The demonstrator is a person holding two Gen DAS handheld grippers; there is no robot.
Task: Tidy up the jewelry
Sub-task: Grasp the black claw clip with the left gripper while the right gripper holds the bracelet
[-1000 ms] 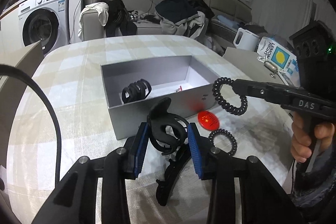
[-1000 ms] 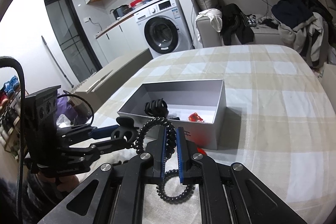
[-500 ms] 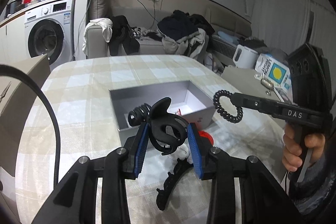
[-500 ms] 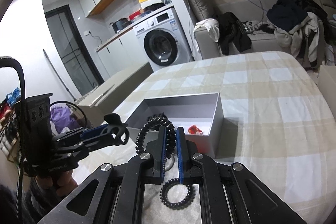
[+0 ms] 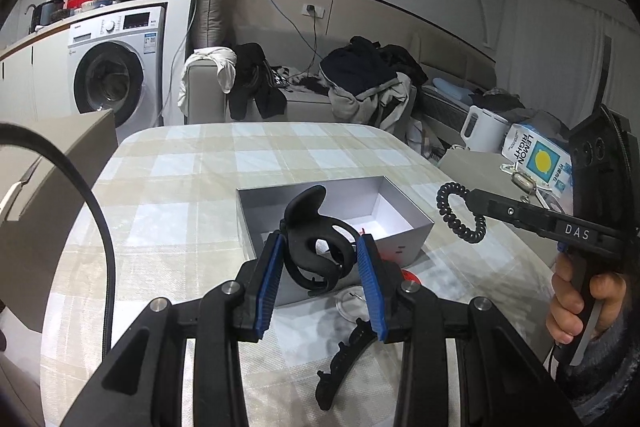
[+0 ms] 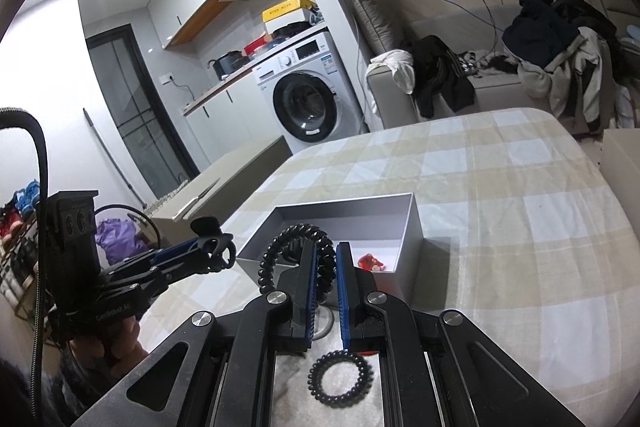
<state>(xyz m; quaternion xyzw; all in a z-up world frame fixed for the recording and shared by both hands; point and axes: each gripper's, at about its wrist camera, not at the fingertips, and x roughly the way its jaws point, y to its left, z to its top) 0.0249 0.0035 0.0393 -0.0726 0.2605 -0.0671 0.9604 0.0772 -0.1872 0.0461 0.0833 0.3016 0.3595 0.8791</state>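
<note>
My left gripper (image 5: 320,279) is shut on a black claw hair clip (image 5: 316,247) and holds it above the near wall of the open grey box (image 5: 416,231). My right gripper (image 6: 322,287) is shut on a black spiral hair tie (image 6: 276,255), also raised near the box (image 6: 412,223); it shows in the left wrist view (image 5: 456,215) to the right of the box. A small red item (image 6: 370,262) lies inside the box. A second spiral hair tie (image 6: 340,379) lies on the table under my right gripper. Another black clip (image 5: 344,363) lies on the table below my left gripper.
A red oval item (image 5: 412,277) and a clear round piece (image 5: 352,303) lie by the box's near wall. The table has a checked cloth (image 6: 520,211). A sofa with clothes (image 5: 360,79), a washing machine (image 5: 112,75) and a kettle (image 5: 484,129) stand beyond.
Both grippers have risen and tilted up with their items; the box now sits lower and smaller in both views. The clip and the hair tie stay gripped.
</note>
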